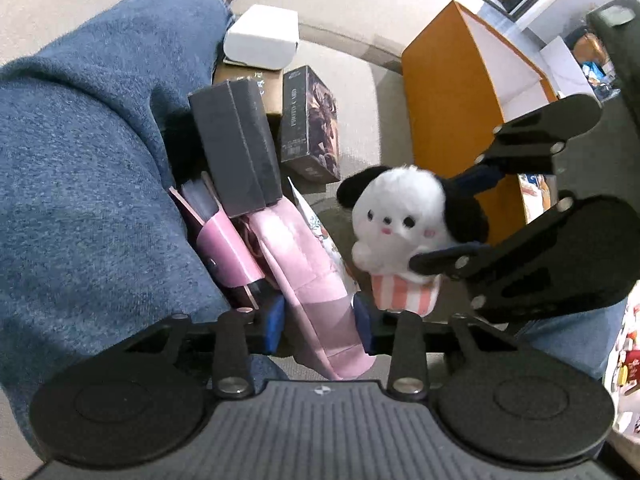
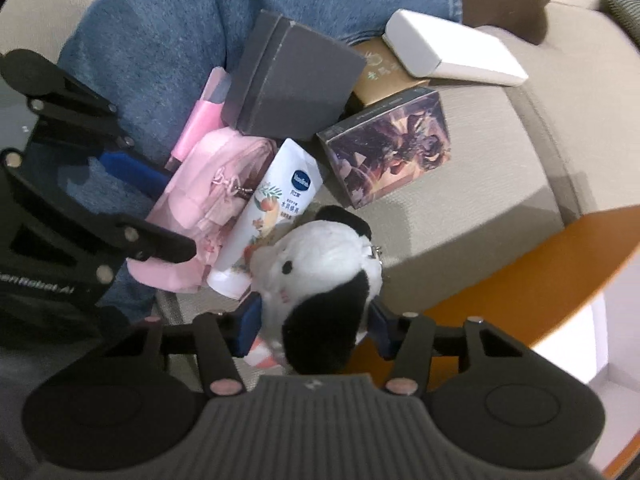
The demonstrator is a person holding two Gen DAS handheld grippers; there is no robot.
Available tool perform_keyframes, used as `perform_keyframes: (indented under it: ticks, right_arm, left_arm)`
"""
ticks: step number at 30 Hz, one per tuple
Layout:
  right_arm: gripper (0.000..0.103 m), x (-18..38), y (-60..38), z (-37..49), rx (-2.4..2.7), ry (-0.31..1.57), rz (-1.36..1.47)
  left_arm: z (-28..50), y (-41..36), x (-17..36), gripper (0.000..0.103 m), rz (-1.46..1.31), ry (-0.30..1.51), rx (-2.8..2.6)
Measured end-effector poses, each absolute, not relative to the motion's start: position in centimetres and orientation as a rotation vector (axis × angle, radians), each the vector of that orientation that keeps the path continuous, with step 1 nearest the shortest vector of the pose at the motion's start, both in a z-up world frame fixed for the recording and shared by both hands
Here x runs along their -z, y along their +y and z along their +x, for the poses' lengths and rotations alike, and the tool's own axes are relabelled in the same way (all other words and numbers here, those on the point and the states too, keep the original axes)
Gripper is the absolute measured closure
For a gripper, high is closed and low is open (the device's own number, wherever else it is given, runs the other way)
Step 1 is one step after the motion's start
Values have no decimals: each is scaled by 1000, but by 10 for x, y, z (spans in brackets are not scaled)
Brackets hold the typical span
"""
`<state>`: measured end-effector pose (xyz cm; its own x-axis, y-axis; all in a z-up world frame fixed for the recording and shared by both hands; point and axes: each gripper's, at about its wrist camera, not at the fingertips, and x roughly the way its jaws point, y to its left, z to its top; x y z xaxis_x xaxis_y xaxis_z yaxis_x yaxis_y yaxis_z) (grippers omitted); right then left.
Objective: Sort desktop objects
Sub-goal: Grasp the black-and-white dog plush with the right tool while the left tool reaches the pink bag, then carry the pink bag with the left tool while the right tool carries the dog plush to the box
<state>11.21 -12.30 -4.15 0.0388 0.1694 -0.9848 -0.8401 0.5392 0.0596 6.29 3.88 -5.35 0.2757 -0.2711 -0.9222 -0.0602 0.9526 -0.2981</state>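
Note:
A black-and-white plush dog in a striped pink base stands on the beige cushion. My right gripper points down over it, blue pads pressed on both sides of its body; the left wrist view shows the same grip on the plush dog by the right gripper. My left gripper is shut on a pink quilted pouch, which runs between its pads. From the right wrist the left gripper straddles the pink pouch. A white lotion tube lies between pouch and plush.
A grey box, a dark printed card box, a brown box and a white case cluster beyond. A person's blue-jeaned leg borders the pile. An open orange box stands right of the plush.

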Motion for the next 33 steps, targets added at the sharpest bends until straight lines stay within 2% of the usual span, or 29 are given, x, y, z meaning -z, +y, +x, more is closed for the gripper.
perform_keyframes:
  ticks: [13, 23, 33]
  right_arm:
    - [47, -32, -143, 95, -801, 1180, -579]
    - [47, -94, -193, 79, -657, 1068, -532]
    - [46, -89, -263, 90, -485, 1093, -475]
  left_arm:
    - [31, 39, -12, 70, -280, 1082, 243]
    - [44, 12, -78, 71, -235, 885, 409]
    - [92, -35, -80, 71, -208, 845, 532]
